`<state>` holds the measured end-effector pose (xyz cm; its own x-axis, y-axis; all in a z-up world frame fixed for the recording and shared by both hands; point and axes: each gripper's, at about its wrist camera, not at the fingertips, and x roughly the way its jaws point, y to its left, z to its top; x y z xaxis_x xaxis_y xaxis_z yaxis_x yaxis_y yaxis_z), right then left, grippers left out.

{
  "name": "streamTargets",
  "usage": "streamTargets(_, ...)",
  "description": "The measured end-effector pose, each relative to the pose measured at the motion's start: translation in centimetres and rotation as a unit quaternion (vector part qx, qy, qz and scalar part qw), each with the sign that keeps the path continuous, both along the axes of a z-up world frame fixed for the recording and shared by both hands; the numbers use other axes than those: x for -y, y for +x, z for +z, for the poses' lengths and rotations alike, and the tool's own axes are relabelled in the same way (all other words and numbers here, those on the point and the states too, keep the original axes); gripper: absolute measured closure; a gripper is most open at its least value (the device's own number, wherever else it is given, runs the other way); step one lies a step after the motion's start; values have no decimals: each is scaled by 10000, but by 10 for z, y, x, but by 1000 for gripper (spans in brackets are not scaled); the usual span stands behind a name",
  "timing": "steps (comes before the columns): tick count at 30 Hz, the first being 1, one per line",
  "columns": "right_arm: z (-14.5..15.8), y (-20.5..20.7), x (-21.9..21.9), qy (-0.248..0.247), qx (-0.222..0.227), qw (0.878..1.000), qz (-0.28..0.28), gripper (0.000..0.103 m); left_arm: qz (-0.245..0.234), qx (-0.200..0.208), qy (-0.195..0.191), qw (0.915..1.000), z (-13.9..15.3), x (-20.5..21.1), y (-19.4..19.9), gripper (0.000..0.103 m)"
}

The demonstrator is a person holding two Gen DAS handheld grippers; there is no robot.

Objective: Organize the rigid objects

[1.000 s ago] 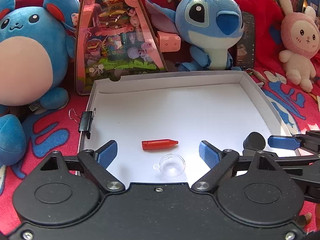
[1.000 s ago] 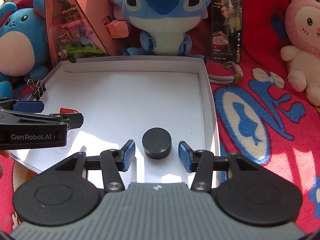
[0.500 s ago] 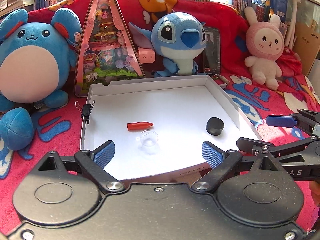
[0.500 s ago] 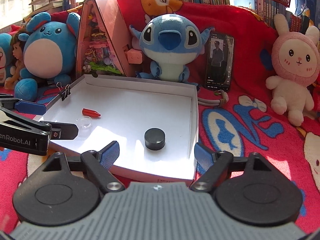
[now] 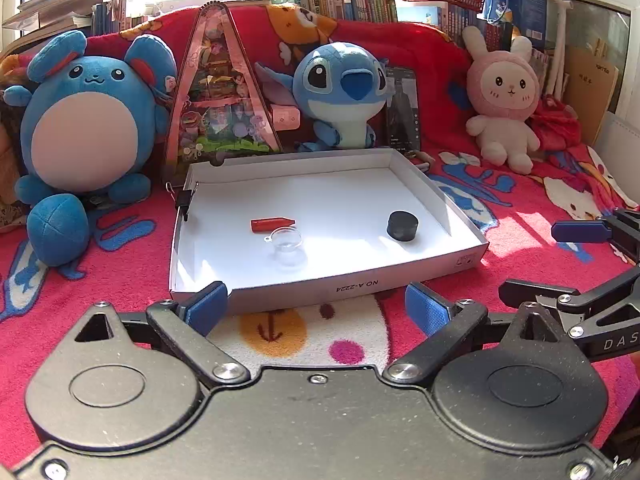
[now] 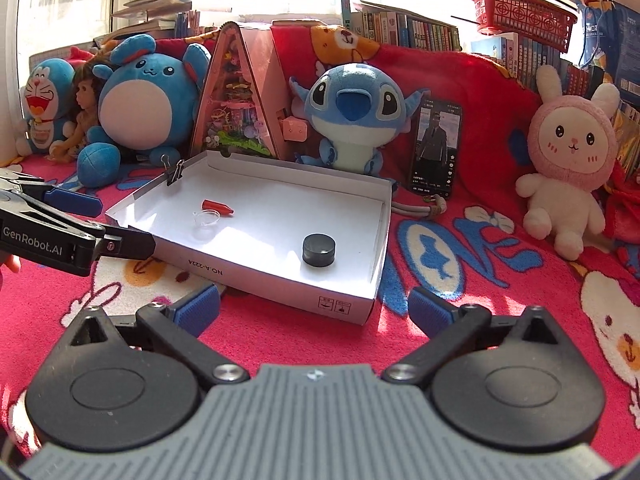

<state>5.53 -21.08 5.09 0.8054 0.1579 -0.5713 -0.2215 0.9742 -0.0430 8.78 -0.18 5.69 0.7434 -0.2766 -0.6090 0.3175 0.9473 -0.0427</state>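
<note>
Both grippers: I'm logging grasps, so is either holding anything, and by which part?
Nothing is held. The left gripper is open and empty; the right gripper, jaws opening, has nothing between them.

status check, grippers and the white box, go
Left gripper open, empty; right gripper opening, empty. Shallow white cardboard box holds red bullet-shaped cap, clear plastic dome, black round puck. Nothing blocking.
</note>
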Motion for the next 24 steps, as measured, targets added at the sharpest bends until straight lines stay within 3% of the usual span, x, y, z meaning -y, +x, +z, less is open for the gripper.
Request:
streamTargets(11,-13,-30,1,-19,-56,9998,163,0,-213,-80,30,9997,-14,5,-41,7)
streamTargets(24,-30,-48,-5,-274,-156,9992,239,0,-273,-173,71,9995,-32,2,-61,7)
